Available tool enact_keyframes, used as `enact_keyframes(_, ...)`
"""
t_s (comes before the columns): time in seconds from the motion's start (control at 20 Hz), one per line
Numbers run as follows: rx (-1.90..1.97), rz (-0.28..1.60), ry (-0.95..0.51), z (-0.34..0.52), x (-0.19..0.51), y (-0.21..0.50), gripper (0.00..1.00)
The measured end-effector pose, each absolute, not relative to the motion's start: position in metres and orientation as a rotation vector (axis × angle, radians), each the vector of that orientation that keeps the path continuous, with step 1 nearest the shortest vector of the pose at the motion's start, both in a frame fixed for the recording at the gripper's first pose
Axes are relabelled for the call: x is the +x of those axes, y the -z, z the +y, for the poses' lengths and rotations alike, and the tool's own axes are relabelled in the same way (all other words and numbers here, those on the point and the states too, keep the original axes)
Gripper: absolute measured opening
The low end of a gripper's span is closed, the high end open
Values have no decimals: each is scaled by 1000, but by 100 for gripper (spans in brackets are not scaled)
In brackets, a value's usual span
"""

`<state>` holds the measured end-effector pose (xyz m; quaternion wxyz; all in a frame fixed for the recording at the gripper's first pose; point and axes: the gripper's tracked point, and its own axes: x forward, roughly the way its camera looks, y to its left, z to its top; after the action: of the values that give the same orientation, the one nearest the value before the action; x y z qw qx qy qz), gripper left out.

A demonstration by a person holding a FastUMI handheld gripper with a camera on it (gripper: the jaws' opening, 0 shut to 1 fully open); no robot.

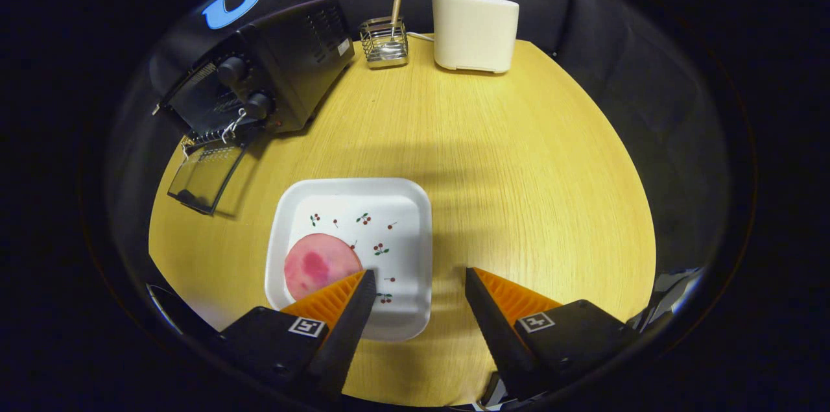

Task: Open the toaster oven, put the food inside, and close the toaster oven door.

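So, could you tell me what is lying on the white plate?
A pink round food slice lies on the white plate, its near edge covered by one finger of the open gripper.

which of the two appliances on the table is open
The black toaster oven, its glass door dropped flat onto the table; the white appliance is shut. The open tool holds nothing.

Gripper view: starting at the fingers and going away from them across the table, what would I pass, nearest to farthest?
Open fingers → pink food slice on the white plate → toaster oven with its door folded down → wire basket → white box at the table's far edge.
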<state>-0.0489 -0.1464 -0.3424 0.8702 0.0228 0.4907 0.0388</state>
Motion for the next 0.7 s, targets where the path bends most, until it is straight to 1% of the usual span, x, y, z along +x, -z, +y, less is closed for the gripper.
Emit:
enact_keyframes(0.05,43,1011,-91,-147,-43,343,85)
enact_keyframes(0.1,35,1012,-99,-146,-46,342,81)
enact_keyframes(0.15,37,1014,-106,-145,-44,341,68)
enact_keyframes(0.25,54,1035,-124,-142,-46,341,63)
enact_keyframes(0.35,63,1075,-130,-141,-47,344,35)
enact_keyframes(0.4,59,1091,-144,-144,-45,347,33)
enact_keyframes(0.55,138,1110,-163,-149,-40,347,11)
enact_keyframes(0.6,160,1124,-177,-146,-42,346,11)
enact_keyframes(0.65,168,1145,-205,-144,-41,349,6)
enact_keyframes(0.7,165,1147,-228,-145,-41,349,5)
